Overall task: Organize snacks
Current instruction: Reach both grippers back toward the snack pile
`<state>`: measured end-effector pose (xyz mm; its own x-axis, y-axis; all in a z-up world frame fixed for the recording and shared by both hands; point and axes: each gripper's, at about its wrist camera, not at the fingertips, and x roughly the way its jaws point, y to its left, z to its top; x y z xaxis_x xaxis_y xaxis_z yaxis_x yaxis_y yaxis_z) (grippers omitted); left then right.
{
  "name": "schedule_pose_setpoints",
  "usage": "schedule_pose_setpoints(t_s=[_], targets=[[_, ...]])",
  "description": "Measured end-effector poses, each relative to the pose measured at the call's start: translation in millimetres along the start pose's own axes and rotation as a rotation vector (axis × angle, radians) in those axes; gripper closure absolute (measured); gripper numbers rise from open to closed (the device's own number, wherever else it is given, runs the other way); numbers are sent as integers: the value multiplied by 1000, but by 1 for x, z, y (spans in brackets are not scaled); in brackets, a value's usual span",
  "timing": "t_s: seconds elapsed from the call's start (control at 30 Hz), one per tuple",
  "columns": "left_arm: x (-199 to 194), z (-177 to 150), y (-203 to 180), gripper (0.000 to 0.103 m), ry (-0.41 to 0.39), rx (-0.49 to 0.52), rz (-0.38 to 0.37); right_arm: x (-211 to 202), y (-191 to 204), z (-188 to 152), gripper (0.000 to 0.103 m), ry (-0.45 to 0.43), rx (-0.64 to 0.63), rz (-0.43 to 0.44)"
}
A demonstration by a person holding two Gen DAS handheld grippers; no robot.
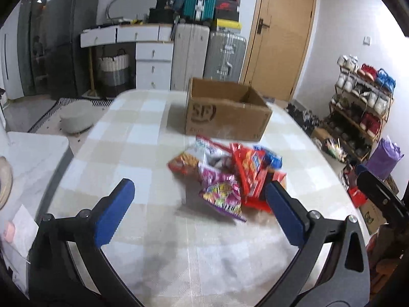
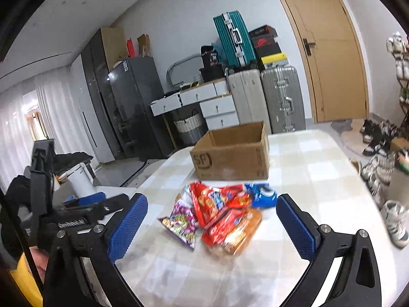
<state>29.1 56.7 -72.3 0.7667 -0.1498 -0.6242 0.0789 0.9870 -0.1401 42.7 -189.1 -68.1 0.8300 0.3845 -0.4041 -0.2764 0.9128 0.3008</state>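
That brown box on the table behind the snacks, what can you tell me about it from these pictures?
The brown corrugated cardboard box stands upright on the pale checked tablecloth, open at the top, its flaps out of sight. A faded "SF" logo is printed on its near face, with small print along a side. The part of its inside that shows looks empty. It sits just beyond the pile of colourful snack packets, close but seemingly apart. Neither gripper touches it.

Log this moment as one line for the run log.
left gripper open, empty | right gripper open, empty | snack packets piled on table | cardboard box behind pile
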Motion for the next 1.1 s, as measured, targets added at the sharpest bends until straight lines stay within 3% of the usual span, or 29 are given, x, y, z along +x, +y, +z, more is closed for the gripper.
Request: schedule_pose_setpoints(t_s=[0.67, 0.8, 0.87, 0.97, 1.0, 1.03, 1.1], targets=[[132, -5, -3, 1, 227, -31, -26, 66, -31, -34, 1, 116, 72, 52], [157, -2, 4, 1, 274, -77, -92, 76, -36, -35, 1, 126, 77, 62], [175, 0, 6, 8, 306, -102, -129, 81, -40, -36, 1, 127, 84, 67], [193, -3, 6, 31, 357, -127, -188, 89, -46, -38, 1, 134, 103, 77], [195, -4, 7, 35, 361, -134, -197, 92, -48, -39, 1, 138, 111, 79], [195, -3, 8, 45, 348, -137, -202, 94, -50, -41, 1, 144, 119, 80], [199, -1, 9, 59, 358, -157, -267, 100, -54, -43, 1, 158, 132, 84]])
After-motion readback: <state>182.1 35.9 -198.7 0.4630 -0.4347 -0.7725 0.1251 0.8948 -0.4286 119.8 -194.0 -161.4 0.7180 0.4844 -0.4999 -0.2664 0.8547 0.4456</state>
